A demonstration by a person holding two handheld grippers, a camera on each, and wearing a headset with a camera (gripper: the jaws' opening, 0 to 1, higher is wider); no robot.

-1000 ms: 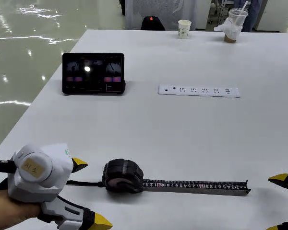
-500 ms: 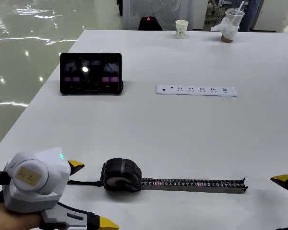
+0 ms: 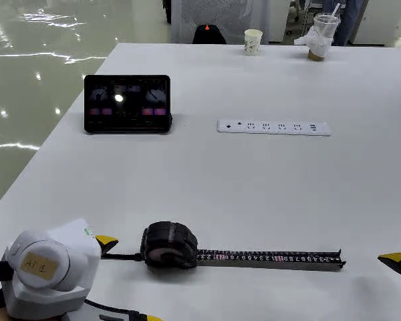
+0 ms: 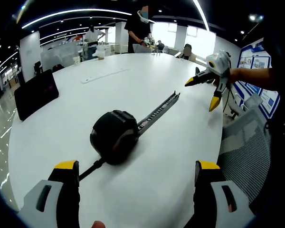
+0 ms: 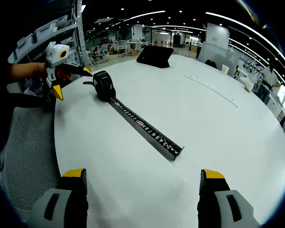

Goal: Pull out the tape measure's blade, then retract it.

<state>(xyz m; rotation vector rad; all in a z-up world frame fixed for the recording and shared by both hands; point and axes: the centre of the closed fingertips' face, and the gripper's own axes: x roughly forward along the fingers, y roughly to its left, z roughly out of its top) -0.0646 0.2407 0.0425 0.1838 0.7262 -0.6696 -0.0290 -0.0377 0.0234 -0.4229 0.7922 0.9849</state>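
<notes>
Tape measure [image 3: 169,245] lies just ahead of the left gripper [image 4: 137,167], jaws spread; its blade [image 3: 267,259] ends short of the right gripper [image 5: 143,174], jaws likewise spread

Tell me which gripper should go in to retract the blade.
Left, probably. The left gripper is open just behind the tape measure's case, which lies ahead between its fingers. The right gripper, also open, faces the blade's far tip and stands clear of it.

White table [image 3: 254,187], tape measure [image 3: 168,245], tablet [image 3: 127,103], power strip [image 3: 274,127]
</notes>
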